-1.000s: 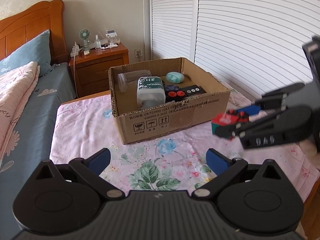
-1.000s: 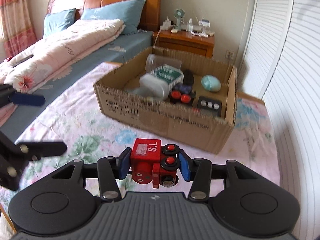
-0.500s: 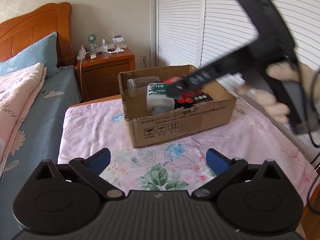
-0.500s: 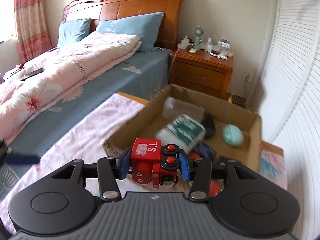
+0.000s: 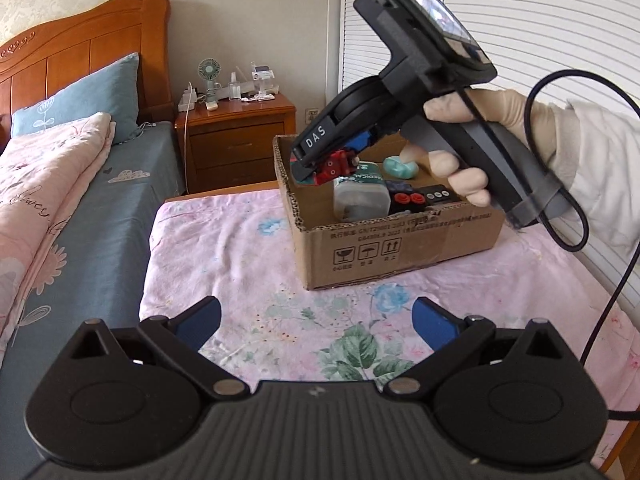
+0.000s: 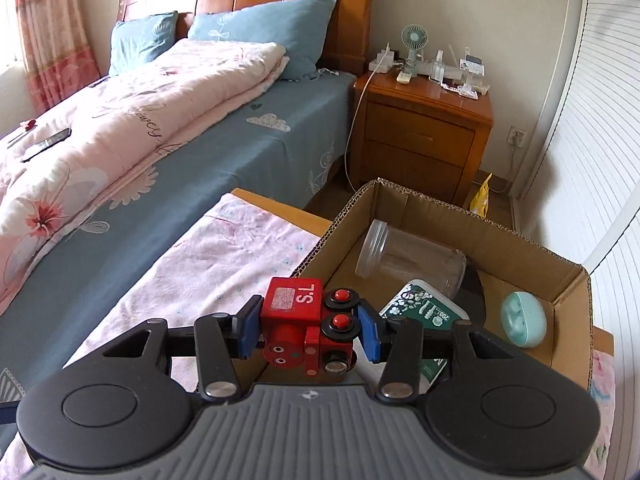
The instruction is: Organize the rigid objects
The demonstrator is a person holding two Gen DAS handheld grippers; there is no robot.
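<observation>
A red wooden toy train (image 6: 306, 326) with black wheels and red hubs is clamped between the blue pads of my right gripper (image 6: 307, 330). In the left wrist view that gripper (image 5: 334, 164) hangs over the near left corner of the cardboard box (image 5: 400, 248), held by a gloved hand (image 5: 472, 120), with the toy train (image 5: 336, 166) in its jaws. The box holds a clear plastic jar (image 6: 412, 262), a green-labelled white container (image 6: 424, 312), a mint oval case (image 6: 524, 320) and dark blocks with red hubs (image 5: 408, 200). My left gripper (image 5: 318, 320) stays open and empty above the floral cloth.
The box stands on a table under a pink floral cloth (image 5: 240, 264). A bed with blue sheet and pink quilt (image 6: 132, 120) lies to the left. A wooden nightstand (image 6: 424, 136) with a small fan stands behind. White slatted doors (image 5: 540, 40) line the right side.
My right gripper has carried the toy train from in front of the box to above its left corner. The left gripper's view has shifted a little; its jaws remain open.
</observation>
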